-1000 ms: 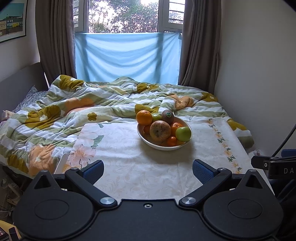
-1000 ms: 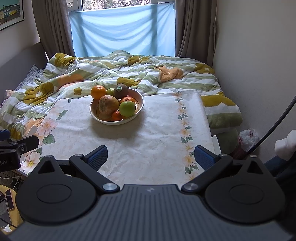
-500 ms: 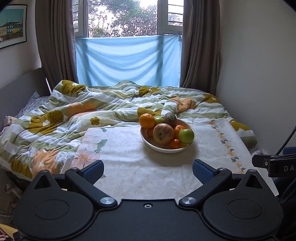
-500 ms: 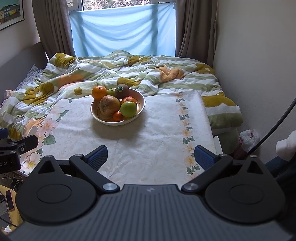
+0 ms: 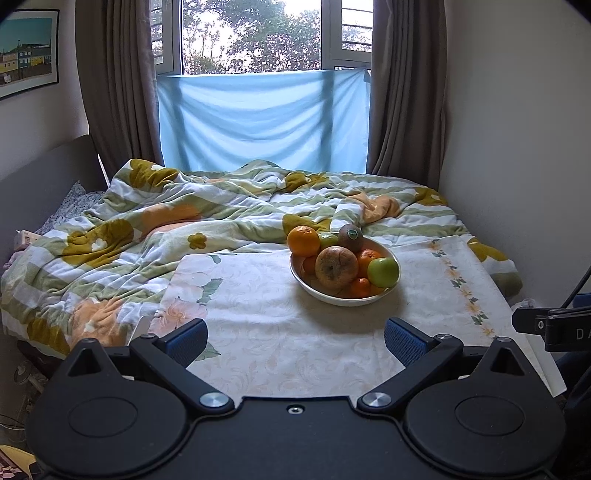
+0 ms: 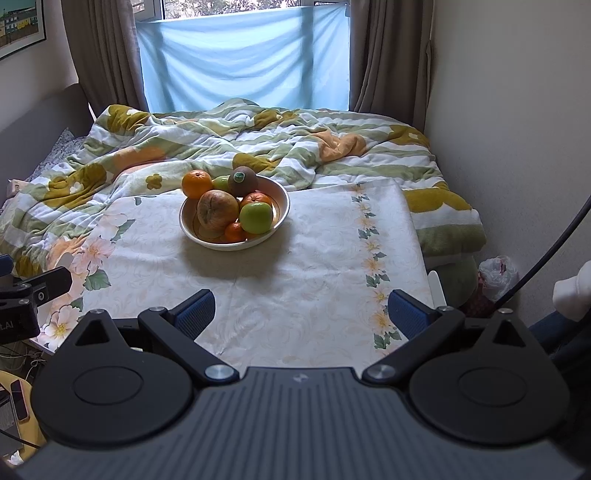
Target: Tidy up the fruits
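fruit heaped in the bowl, both claws wide and empty

over the last second the left view has tipped upward: more of the window (image 5: 258, 33) shows now, and the bowl (image 5: 345, 297) sits lower and a little further right in that view than it did. the right view has hardly shifted. the fruit itself lies just as it did, so what changed is the way the left claw points, not the task's things.

the left claw (image 5: 295, 338) has its fingers spread far apart with nothing between them, held low over the near part of the cloth-covered table (image 5: 266, 332). the right claw (image 6: 301, 308) is the same: fingers wide apart, empty, well short of the bowl.

all the fruit seen is in the bowl, which stands on the far half of the table, just in front of the rumpled blanket (image 5: 147, 236). a big orange (image 5: 303, 241) rides on the left rim, a kiwi (image 5: 350, 236) with a sticker sits at the back, a large blotchy brown fruit (image 5: 336, 267) fills the middle, a green apple (image 5: 384, 272) leans on the right, and small oranges are tucked below. no fruit lies loose on the cloth. this fits fruit already gathered, or a heap waiting to be sorted out; the views do not settle which.
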`<action>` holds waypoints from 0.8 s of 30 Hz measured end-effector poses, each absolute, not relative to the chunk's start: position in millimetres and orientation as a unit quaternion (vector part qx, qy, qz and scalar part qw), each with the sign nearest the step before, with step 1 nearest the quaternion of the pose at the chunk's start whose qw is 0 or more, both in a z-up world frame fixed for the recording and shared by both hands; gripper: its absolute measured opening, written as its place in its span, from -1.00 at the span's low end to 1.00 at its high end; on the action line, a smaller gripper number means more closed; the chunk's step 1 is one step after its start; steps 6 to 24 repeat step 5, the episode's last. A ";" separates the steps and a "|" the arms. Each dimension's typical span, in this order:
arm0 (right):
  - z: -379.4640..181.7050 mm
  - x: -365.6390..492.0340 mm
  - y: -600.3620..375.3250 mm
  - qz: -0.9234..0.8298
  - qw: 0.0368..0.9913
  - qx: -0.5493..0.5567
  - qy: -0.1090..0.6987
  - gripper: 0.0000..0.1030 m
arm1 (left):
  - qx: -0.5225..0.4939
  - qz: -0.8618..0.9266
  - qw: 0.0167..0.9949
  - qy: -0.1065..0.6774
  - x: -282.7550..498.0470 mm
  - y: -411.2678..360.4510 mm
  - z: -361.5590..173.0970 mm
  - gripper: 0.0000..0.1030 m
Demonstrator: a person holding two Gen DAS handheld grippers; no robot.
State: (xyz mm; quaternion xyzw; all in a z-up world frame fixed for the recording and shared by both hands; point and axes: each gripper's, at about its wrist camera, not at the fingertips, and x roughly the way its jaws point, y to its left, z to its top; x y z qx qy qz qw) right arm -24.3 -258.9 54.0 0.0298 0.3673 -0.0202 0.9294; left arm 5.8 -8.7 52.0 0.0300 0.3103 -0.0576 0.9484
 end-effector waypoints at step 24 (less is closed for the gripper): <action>54.3 -23.4 -259.4 -0.020 0.929 0.031 0.368 1.00 | 0.029 -0.058 0.948 0.313 10.4 -6.9 47.0 1.00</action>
